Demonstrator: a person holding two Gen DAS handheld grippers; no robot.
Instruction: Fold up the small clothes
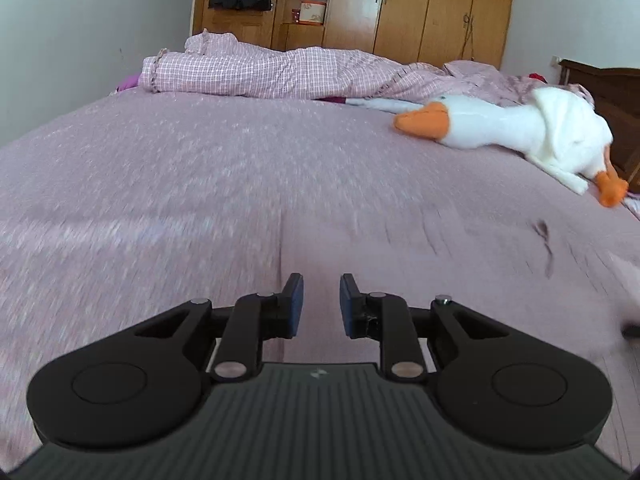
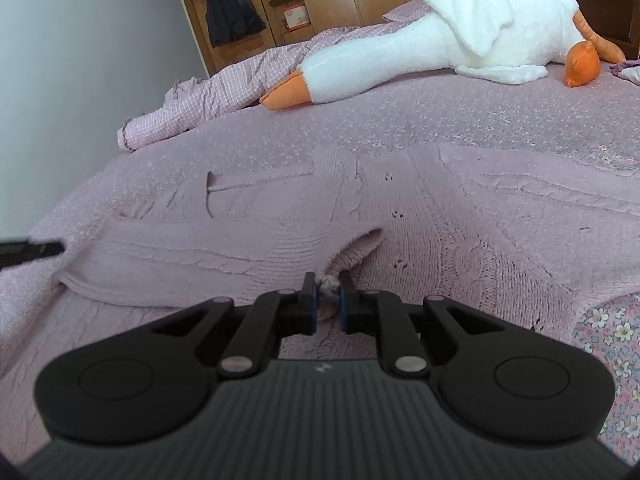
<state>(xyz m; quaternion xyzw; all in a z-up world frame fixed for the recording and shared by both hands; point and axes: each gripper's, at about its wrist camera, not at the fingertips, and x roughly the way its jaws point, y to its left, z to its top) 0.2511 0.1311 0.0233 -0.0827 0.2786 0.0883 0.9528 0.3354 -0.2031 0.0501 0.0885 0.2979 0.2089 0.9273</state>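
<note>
A pale pink knitted sweater lies spread on the pink bedspread in the right wrist view. One sleeve is folded across the body toward the left. My right gripper is shut on a bunched bit of the knit at the sleeve's end. In the left wrist view my left gripper stands open over bare bedspread, with nothing between its fingers. Only a blurred edge of the sweater shows at that view's far right.
A big white plush goose with orange beak lies on the right of the bed, also large in the right wrist view as the goose. A checked pink quilt is heaped at the back. A floral cloth lies at right. Wooden wardrobes stand behind.
</note>
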